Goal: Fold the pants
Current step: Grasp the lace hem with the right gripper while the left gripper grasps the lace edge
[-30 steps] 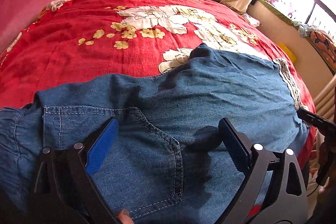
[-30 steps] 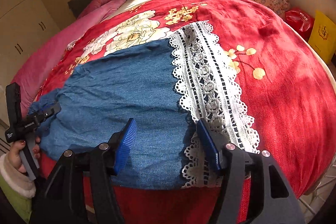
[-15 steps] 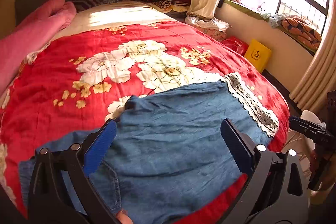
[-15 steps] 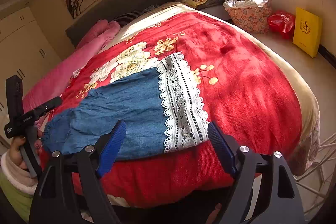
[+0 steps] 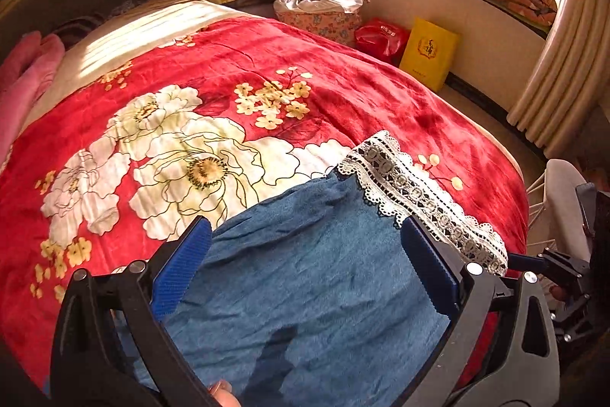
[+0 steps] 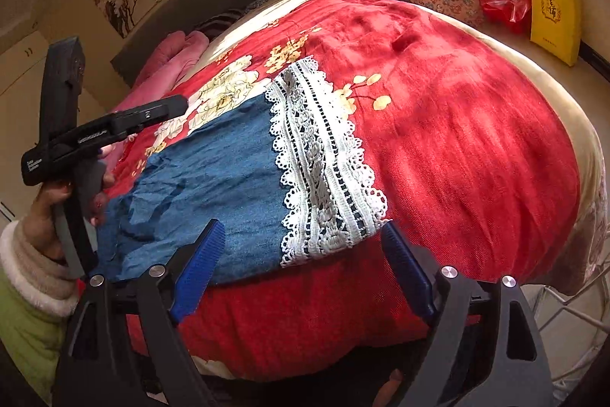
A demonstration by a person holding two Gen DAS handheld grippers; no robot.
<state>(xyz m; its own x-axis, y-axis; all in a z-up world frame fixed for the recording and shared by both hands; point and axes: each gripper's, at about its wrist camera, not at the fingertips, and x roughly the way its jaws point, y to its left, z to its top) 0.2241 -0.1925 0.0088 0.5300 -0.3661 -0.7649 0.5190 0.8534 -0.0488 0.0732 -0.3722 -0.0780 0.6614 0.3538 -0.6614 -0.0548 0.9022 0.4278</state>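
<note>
Denim pants with lace hem lie flat on the bed's red floral blanket. Left claw and right claw: jaws apart, empty; the right's have just been opening.

The pants are blue denim with a wide white lace hem band. They lie flat and slightly wrinkled on the red flowered bed, along its near edge, lace end toward the bed's right side.
</note>
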